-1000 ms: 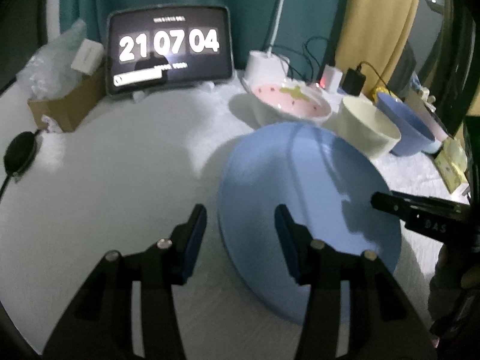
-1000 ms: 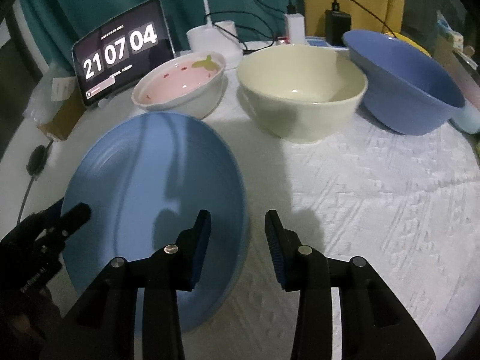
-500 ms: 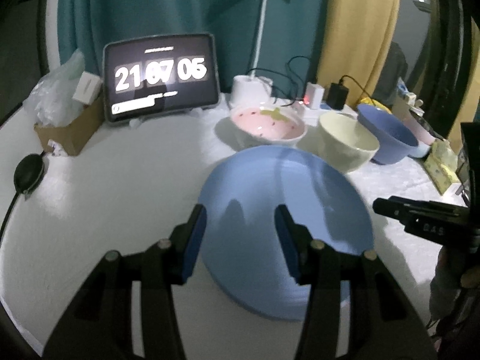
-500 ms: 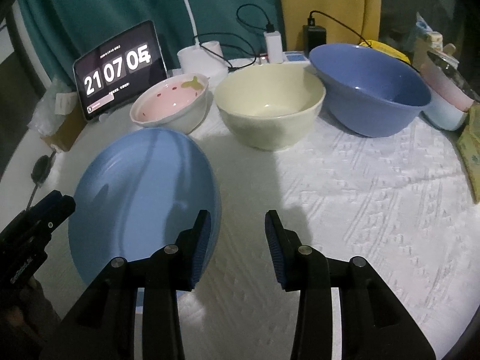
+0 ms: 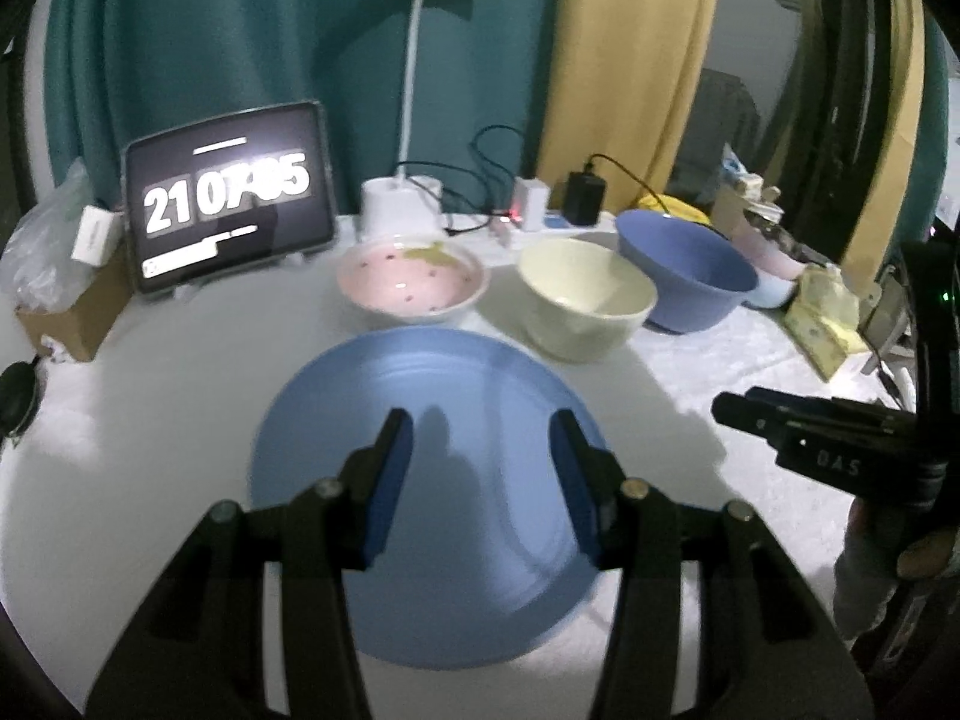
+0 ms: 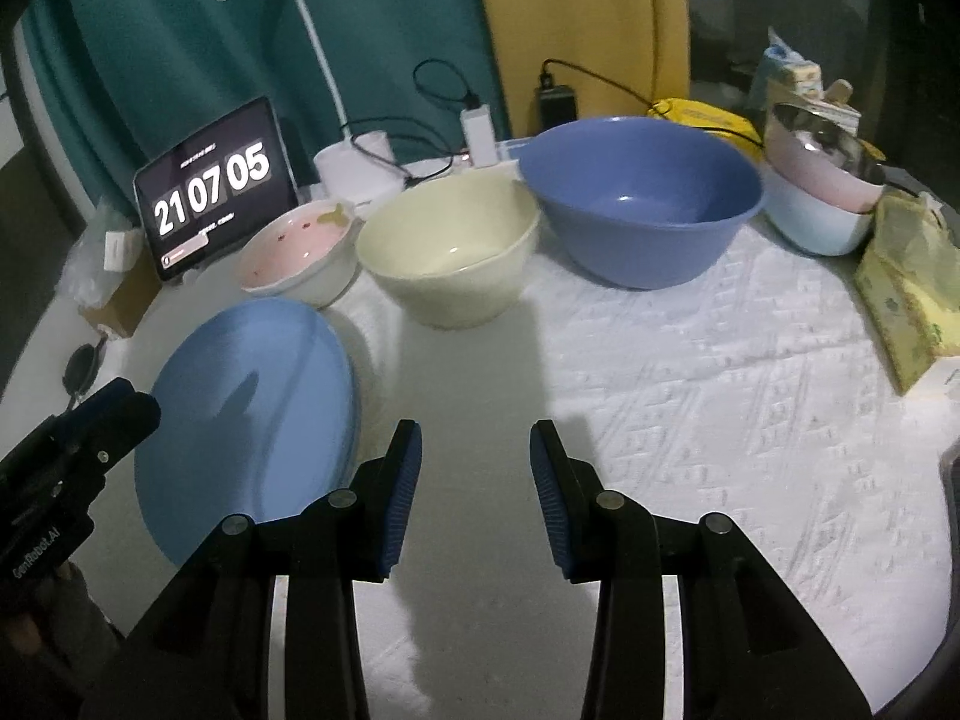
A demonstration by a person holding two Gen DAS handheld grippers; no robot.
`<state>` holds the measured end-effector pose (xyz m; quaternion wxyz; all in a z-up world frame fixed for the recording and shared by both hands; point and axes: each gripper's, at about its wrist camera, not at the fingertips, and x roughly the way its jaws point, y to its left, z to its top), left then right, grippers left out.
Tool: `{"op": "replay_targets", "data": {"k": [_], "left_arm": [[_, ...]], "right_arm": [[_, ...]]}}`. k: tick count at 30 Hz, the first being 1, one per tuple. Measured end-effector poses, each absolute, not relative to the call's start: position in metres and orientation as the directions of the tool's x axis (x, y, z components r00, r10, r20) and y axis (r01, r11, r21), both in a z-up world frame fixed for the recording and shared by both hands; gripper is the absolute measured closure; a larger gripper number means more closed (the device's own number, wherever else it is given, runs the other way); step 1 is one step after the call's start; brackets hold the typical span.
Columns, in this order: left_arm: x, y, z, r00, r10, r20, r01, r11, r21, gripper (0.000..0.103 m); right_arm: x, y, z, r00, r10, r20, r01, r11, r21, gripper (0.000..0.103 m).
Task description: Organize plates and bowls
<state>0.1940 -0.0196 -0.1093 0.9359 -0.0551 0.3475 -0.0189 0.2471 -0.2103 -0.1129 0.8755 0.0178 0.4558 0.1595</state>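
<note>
Both tools apart-jawed, empty

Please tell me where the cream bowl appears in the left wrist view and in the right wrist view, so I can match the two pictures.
Left wrist view: the cream bowl sits right of centre, behind the blue plate.
Right wrist view: the cream bowl sits above centre, slightly left.
Shared landmark: in both views it stands between the pink bowl and the dark blue bowl.
</note>
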Motion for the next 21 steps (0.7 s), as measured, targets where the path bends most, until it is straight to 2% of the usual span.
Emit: {"op": "replay_targets", "data": {"k": [21], "left_arm": [[0.233, -0.092, -0.091, 0.769, -0.138, -0.625, 0.105, 0.990, -0.089, 0.054]], "right_arm": [[0.262, -0.274, -0.094, 0.604, 0.278, -0.747, -0.225, 0.959, 0.175, 0.063]]}}
